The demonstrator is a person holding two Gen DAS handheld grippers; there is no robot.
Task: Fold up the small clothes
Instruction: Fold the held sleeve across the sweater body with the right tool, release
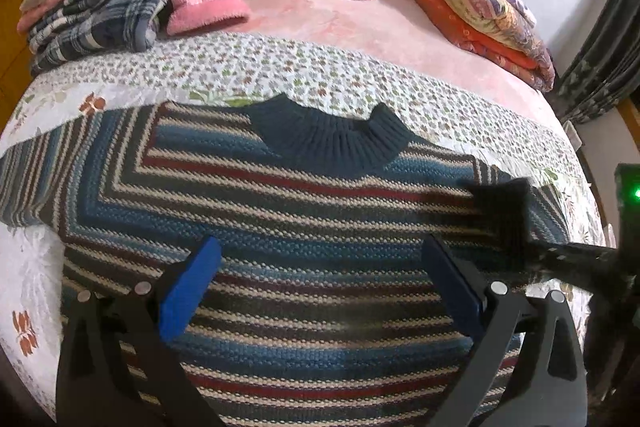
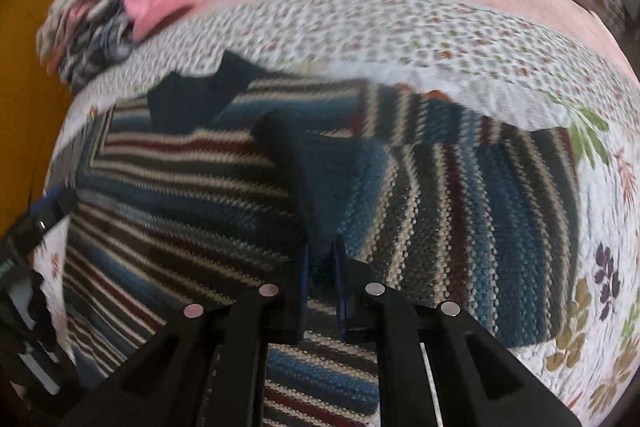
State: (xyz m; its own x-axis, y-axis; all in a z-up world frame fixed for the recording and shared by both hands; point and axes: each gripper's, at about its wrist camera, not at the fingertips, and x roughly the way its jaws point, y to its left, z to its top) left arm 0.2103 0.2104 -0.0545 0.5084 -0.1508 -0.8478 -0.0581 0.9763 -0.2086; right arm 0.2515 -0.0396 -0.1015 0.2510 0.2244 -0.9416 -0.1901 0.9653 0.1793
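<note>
On floral quilt [image 1: 280, 67], striped knit sweater [image 1: 320, 219]; left fingers [image 1: 192, 287] wide, right fingers [image 2: 340, 275] pinching ribbed cuff [image 2: 320, 179].

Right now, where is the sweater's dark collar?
In the left wrist view the collar sits upper centre, at the far edge of the striped sweater, against the floral quilt and beyond the open left gripper.

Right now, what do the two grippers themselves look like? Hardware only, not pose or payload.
Both match. The left gripper has black plastic finger arms with triangular cutouts, round silver pins at the joints, and flat blue pads on the inner faces. The right gripper has the same black arms, silver pins and thin blue pads. A green light glows on dark housing at the left view's right edge. No cables, markings or sleeves visible.
</note>
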